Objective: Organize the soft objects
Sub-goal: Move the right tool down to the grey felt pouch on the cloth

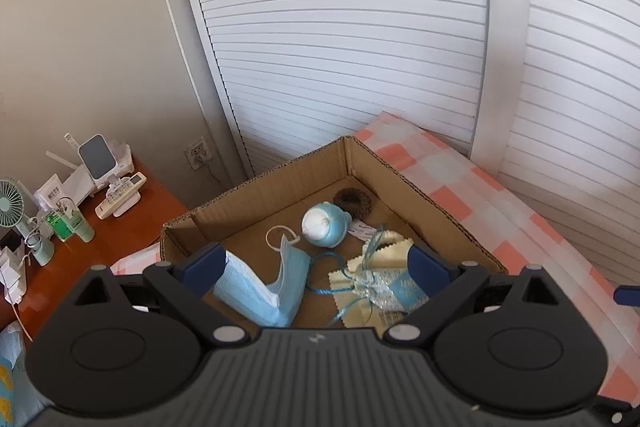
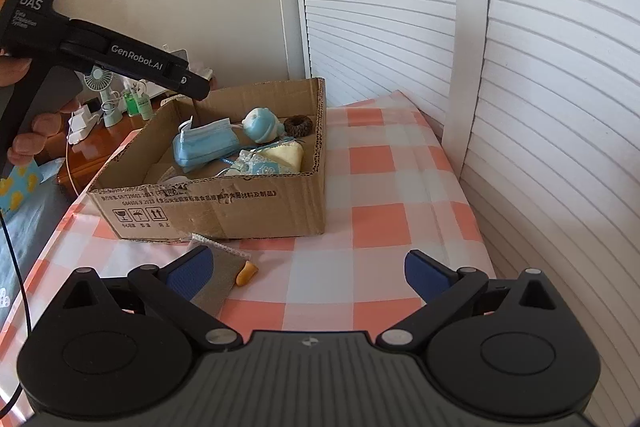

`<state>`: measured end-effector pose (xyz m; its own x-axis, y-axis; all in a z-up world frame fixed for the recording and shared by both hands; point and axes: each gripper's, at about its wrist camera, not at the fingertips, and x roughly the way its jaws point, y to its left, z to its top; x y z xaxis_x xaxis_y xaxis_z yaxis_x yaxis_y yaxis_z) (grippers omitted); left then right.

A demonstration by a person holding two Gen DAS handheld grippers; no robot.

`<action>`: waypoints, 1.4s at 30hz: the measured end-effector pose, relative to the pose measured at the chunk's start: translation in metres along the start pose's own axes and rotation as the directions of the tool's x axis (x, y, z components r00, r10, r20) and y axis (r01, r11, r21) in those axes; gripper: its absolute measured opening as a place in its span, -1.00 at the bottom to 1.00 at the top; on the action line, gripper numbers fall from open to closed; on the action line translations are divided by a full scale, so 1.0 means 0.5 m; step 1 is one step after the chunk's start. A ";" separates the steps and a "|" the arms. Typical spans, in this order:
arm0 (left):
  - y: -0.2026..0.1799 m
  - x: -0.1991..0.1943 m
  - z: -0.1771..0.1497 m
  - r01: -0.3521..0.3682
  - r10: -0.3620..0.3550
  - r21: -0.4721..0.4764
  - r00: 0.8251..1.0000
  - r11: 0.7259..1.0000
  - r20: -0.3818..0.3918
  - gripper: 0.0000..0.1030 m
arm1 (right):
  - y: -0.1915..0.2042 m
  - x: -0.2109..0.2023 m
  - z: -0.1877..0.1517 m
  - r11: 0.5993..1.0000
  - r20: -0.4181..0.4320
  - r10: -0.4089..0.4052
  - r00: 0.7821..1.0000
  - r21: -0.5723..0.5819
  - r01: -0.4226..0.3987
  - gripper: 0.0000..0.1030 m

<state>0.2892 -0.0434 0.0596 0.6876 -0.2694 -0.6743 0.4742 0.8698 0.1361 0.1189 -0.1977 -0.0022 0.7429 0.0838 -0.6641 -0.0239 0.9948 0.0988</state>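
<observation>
A cardboard box (image 1: 404,183) (image 2: 224,211) stands on a pink-and-white checked cloth. In it lie a blue face mask (image 1: 260,287) (image 2: 204,145), a blue-and-white soft toy (image 1: 325,225) (image 2: 261,125), a brown hair scrunchie (image 1: 352,202) (image 2: 298,126), a cream cloth (image 1: 376,251) (image 2: 286,155) and a silvery blue ribbon pouch (image 1: 384,287) (image 2: 256,165). My left gripper (image 1: 316,267) is open and empty above the box; its body shows in the right wrist view (image 2: 136,61). My right gripper (image 2: 308,273) is open and empty over the cloth in front of the box. A grey cloth (image 2: 216,279) and an orange earplug (image 2: 246,274) lie by its left finger.
A wooden side table (image 1: 120,227) at the left holds a small fan (image 1: 10,205), green bottles (image 1: 68,225), remotes and chargers. White louvred doors (image 1: 360,27) stand behind the box and to the right. The checked cloth (image 2: 400,187) extends right of the box.
</observation>
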 end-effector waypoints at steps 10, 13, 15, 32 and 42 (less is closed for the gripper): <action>-0.060 -0.110 -0.109 -0.023 0.023 0.022 0.999 0.999 0.022 0.90 | 0.030 -0.003 -0.029 0.999 -0.024 0.013 1.000 -0.033 -0.013 1.00; -0.079 -0.135 -0.146 -0.023 0.023 0.021 1.000 1.000 0.012 0.90 | 0.025 -0.004 -0.036 1.000 -0.026 0.014 1.000 -0.020 -0.014 1.00; -0.091 -0.150 -0.171 -0.037 0.037 0.014 0.999 0.999 0.015 0.90 | 0.019 -0.003 -0.041 1.000 -0.030 0.019 0.999 -0.011 -0.020 1.00; -0.067 -0.139 -0.285 -0.089 0.080 -0.124 0.994 0.988 -0.075 0.91 | 0.081 0.084 -0.098 0.990 -0.200 0.092 0.975 -0.084 -0.111 1.00; -0.029 -0.115 -0.318 -0.055 0.040 -0.159 0.995 0.986 -0.096 0.91 | 0.127 0.119 -0.096 0.983 -0.215 0.100 0.971 -0.127 -0.130 1.00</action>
<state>0.1552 0.0250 -0.0188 0.6498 -0.1935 -0.7351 0.3425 0.9379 0.0558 0.1296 -0.1270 -0.0711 0.5757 0.1937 -0.7944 -0.2048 0.9747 0.0893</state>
